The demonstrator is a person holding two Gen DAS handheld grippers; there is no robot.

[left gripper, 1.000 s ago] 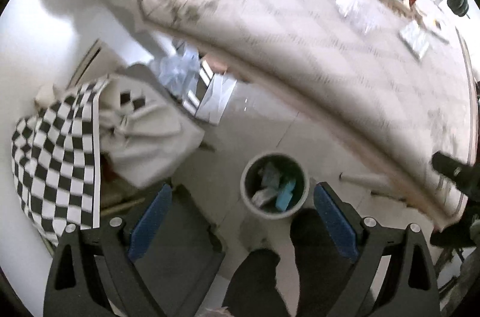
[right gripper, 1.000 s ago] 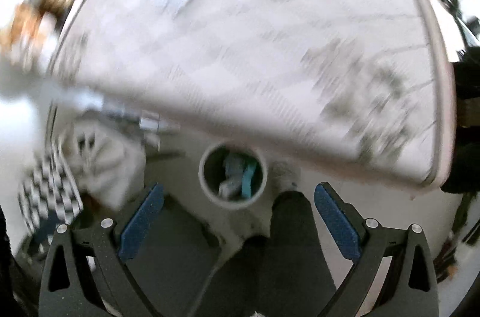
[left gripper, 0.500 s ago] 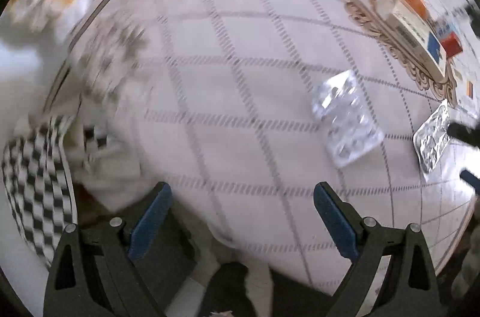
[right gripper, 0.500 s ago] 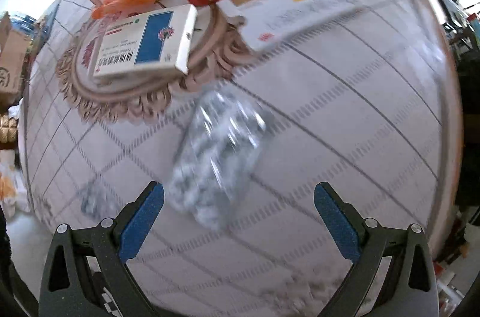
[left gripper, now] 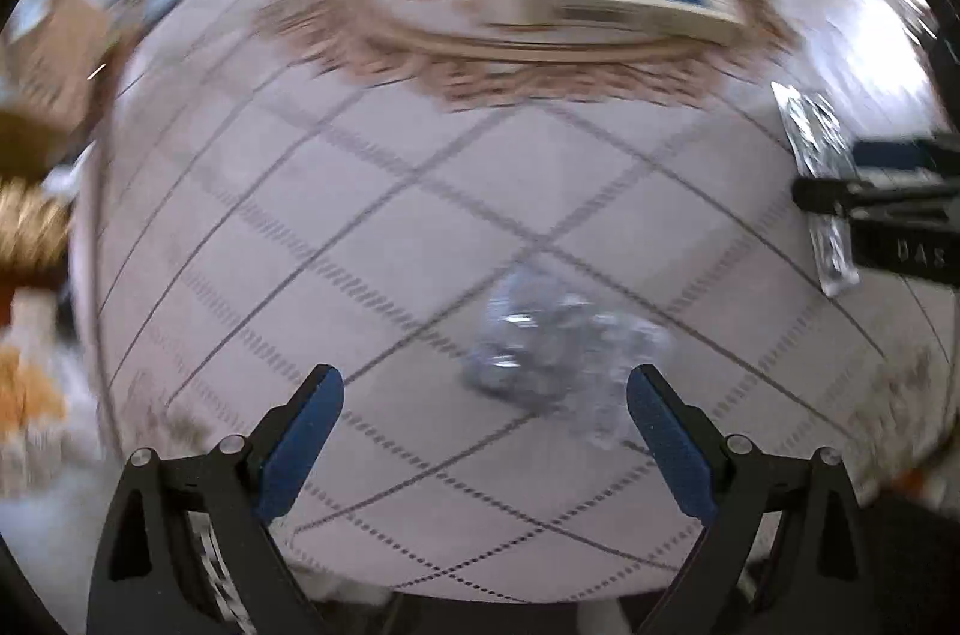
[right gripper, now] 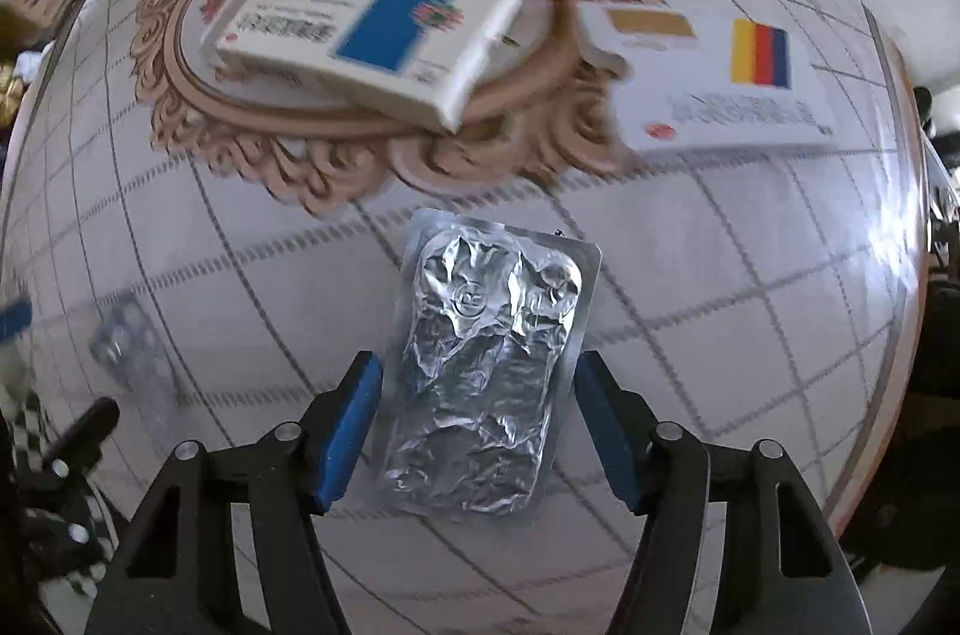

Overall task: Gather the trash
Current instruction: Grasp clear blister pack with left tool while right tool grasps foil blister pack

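My right gripper [right gripper: 474,419] fingers straddle a flat foil blister pack [right gripper: 486,365], open. My left gripper [left gripper: 480,431] gapes too. Lying flush on the desk [right gripper: 750,275], the pack could slide away.

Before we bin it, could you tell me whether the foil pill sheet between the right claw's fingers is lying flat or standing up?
Flat: the pill sheet lies crumpled-foil side up on the table.

Bright daylight is washing both fisheye views, glare is bouncing off the tablecloth [right gripper: 888,245] right of the right gripper [right gripper: 474,419], and motion blur is smearing everything ahead of the left gripper [left gripper: 483,425].
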